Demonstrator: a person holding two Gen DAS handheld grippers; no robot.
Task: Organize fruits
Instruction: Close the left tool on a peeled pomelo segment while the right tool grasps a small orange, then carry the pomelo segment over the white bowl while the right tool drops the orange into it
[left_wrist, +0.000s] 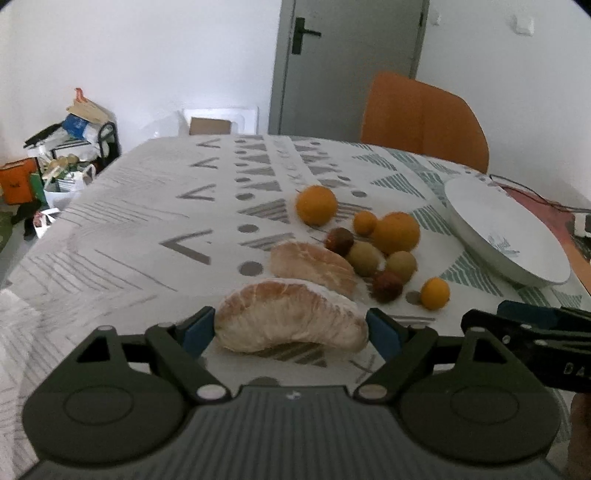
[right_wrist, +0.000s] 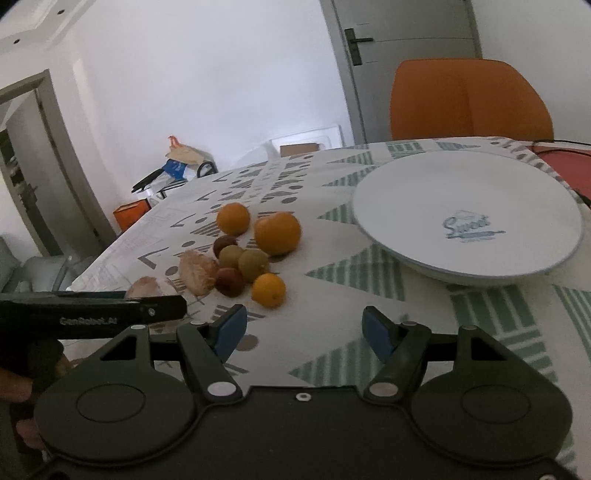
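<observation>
Two peeled pomelo segments lie on the patterned tablecloth. My left gripper (left_wrist: 291, 330) is open with its blue pads either side of the near segment (left_wrist: 290, 321); whether the pads touch it is unclear. The second segment (left_wrist: 312, 266) lies just beyond. Behind are oranges (left_wrist: 316, 205) (left_wrist: 397, 228), small kumquats (left_wrist: 435, 293), green and dark red small fruits (left_wrist: 364, 258). A white plate (right_wrist: 467, 218) sits to the right, empty. My right gripper (right_wrist: 304, 330) is open and empty, above the cloth in front of the fruit pile (right_wrist: 255, 251).
An orange chair (right_wrist: 469, 99) stands behind the table's far edge. A red mat with a cable (right_wrist: 565, 162) lies at the far right. Bags and clutter (left_wrist: 62, 155) sit on the floor to the left. The right gripper's side shows in the left wrist view (left_wrist: 535, 332).
</observation>
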